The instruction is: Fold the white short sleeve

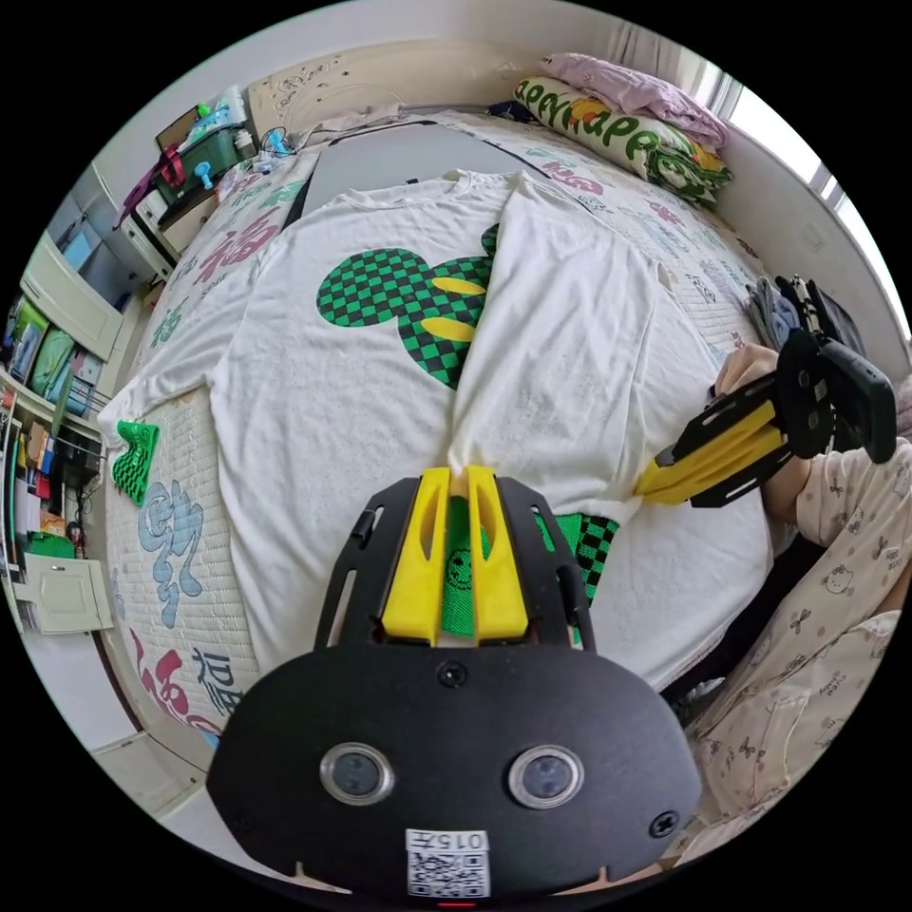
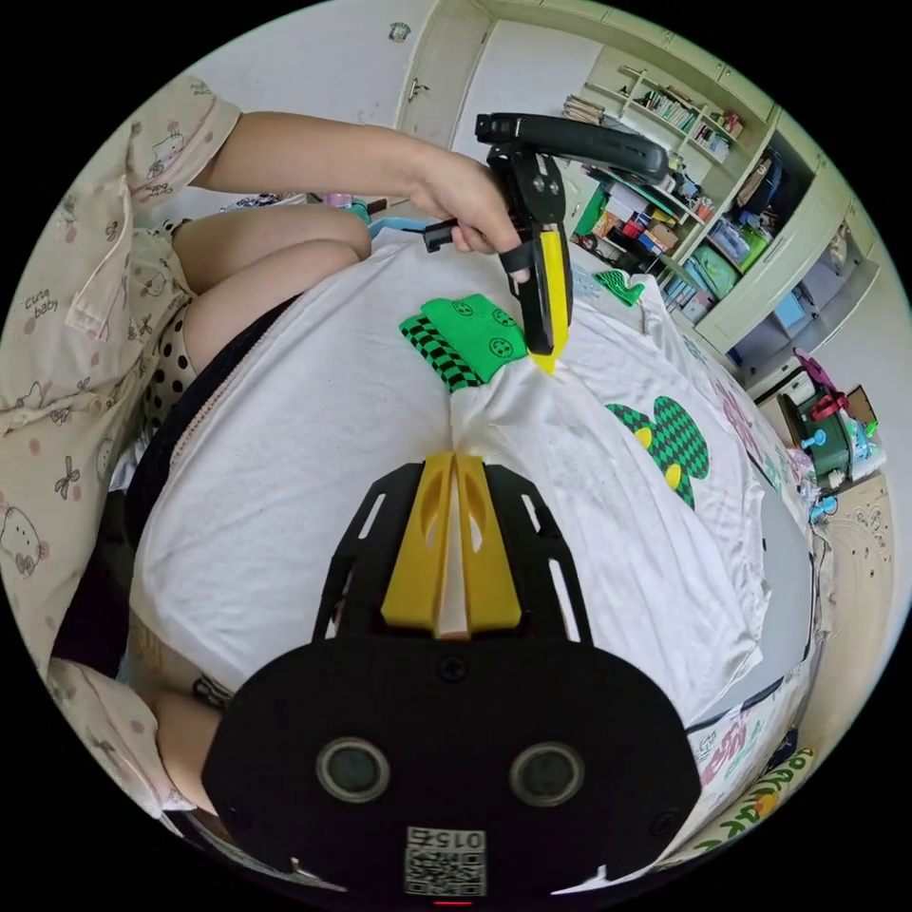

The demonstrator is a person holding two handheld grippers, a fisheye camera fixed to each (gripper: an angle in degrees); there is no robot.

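The pillow (image 1: 617, 128) bears "appy" lettering; the person's sleeve (image 2: 57, 304) says "cute baby".

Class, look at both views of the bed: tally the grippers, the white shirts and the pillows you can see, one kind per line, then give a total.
Grippers: 2, the left gripper and the right gripper
White shirt: 1
Pillows: 1, patterned, at the head of the bed
Total: 4
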